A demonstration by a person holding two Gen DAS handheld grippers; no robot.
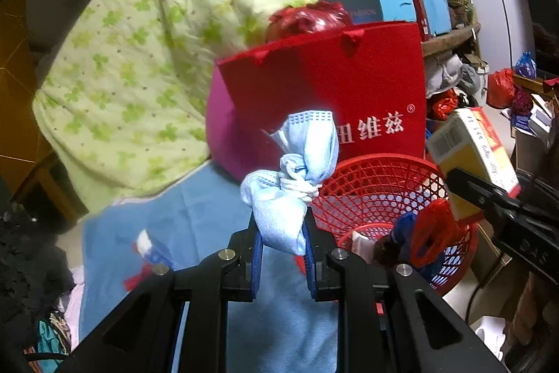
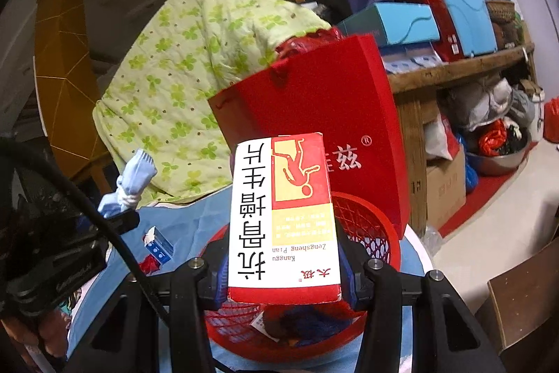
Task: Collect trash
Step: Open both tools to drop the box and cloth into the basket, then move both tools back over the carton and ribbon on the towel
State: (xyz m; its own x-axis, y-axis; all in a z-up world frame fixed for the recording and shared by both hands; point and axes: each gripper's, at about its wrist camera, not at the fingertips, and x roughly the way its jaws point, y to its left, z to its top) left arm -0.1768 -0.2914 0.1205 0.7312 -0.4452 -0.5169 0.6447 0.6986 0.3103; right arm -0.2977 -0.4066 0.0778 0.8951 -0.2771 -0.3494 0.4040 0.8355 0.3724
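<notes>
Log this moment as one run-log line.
left gripper: shut on knotted blue mask | right gripper: shut on medicine box | red basket: under box, trash inside | stage: carrying to basket

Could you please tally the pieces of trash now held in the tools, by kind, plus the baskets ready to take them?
Knotted blue face mask, in the left tool: 1
Medicine box, in the right tool: 1
Red mesh basket: 1
Total: 3

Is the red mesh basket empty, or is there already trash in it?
Not empty. The red mesh basket already holds a few items at its bottom, among them a red ring-shaped piece and some dark blue material; it is far from full.
</notes>
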